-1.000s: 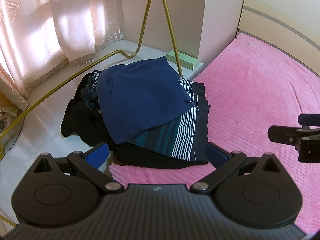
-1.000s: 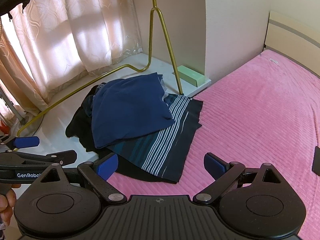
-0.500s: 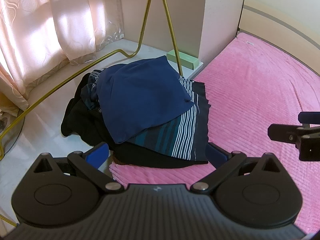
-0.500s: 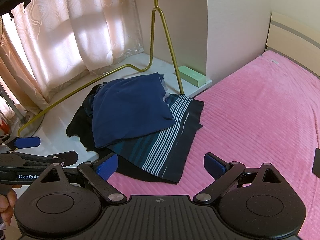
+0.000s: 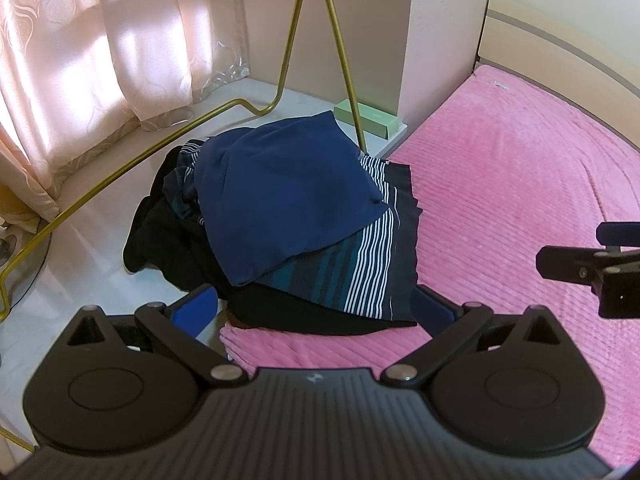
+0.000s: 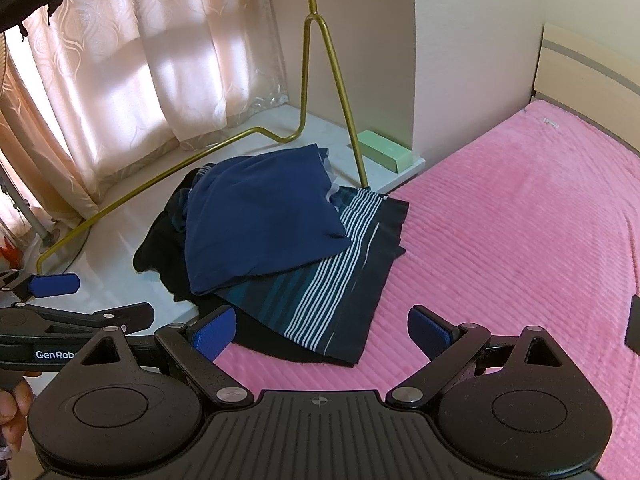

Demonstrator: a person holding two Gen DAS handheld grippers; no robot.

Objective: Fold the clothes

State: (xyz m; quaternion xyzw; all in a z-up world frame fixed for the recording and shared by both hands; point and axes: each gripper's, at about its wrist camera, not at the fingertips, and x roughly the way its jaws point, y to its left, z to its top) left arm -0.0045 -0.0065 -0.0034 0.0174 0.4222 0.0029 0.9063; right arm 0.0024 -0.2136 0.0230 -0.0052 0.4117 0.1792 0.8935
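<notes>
Ahead of both claws, the pile of clothes sits at the bed [image 5: 520,184] corner, navy garment [image 5: 288,196] topmost over a striped one [image 5: 360,272]. My left claw [image 5: 316,310] is nearer, spread and empty; my right claw [image 6: 320,332] likewise, pile lying forward-left.

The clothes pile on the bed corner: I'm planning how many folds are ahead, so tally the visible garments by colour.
Plain navy garment: 1
Striped dark teal-and-white garment: 1
Black clothing, bunched, pieces not separable: at least 1
Total: at least 3
</notes>
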